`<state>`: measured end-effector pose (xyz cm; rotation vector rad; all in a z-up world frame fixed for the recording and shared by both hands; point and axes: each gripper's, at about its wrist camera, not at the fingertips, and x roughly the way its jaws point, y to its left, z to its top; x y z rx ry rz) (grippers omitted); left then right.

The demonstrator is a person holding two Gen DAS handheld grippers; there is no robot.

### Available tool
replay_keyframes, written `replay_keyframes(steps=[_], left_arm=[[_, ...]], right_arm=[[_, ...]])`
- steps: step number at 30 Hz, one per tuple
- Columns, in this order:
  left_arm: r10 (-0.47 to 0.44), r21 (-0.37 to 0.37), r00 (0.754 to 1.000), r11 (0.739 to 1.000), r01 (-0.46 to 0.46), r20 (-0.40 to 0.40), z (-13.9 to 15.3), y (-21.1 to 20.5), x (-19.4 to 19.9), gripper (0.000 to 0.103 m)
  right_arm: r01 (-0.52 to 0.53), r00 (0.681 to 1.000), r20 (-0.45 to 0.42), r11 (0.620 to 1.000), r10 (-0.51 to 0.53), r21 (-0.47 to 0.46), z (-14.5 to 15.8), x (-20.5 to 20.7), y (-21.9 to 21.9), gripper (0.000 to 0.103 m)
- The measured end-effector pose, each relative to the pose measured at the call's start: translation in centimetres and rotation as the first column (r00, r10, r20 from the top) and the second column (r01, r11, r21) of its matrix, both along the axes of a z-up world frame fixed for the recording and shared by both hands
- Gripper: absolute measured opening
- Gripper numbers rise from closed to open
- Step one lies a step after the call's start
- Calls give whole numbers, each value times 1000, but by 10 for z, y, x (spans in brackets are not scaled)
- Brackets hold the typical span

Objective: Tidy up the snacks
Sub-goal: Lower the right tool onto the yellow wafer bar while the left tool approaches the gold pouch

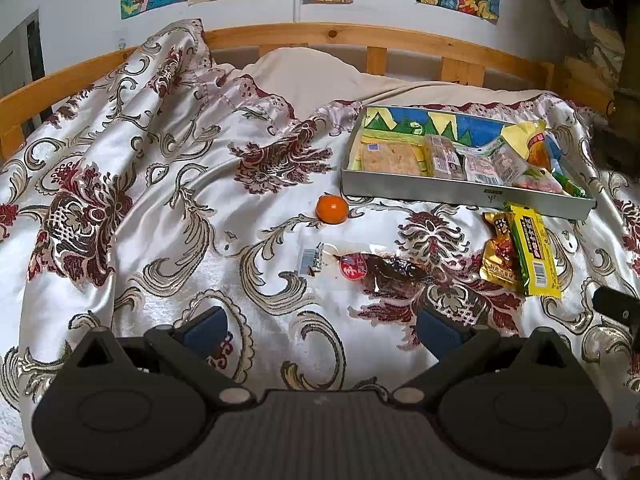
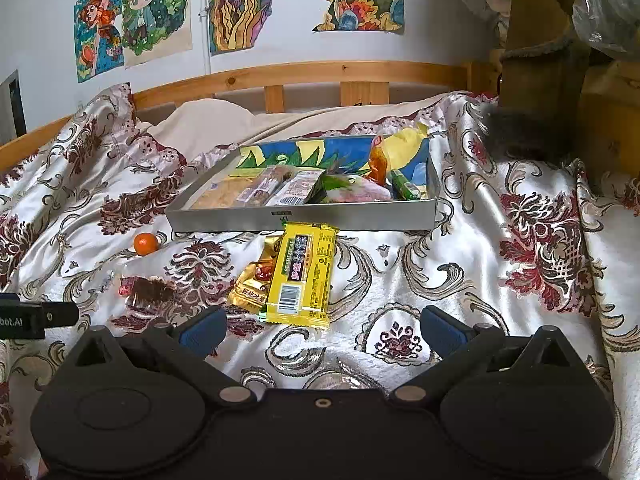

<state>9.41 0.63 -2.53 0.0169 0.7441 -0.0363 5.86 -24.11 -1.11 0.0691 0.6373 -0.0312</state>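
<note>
Because both tools were spread wide and empty, nothing was gripped: the right tool [image 2: 322, 330] faced the yellow snack bar [image 2: 303, 276] overlapping a gold packet [image 2: 253, 282] at 12 o'clock, likely next for the metal tray [image 2: 304, 216]; the left tool [image 1: 322, 330] faced a dark, possibly sausage, packet [image 1: 380, 268] and a tangerine [image 1: 332, 209].

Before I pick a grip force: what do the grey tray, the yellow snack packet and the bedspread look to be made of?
The grey rectangular tray looks like brushed metal: flat, dull-shiny walls with sharp corners, though painted board is possible. The yellow snack packet seems to be glossy plastic film, with crimped ends and glare. The floral bedspread looks like satin-type woven fabric, sheeny and creased.
</note>
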Motion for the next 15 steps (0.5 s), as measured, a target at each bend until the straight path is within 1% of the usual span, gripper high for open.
replay_keyframes(steps=[8, 15], left_arm=[[16, 21, 999, 1000, -17, 46, -2, 0, 13, 103], [27, -9, 996, 1000, -26, 86, -1, -1, 32, 103]], right_arm=[[6, 1000, 4, 1000, -6, 12, -5, 4, -2, 102], [15, 1000, 6, 1000, -16, 18, -13, 9, -4, 102]])
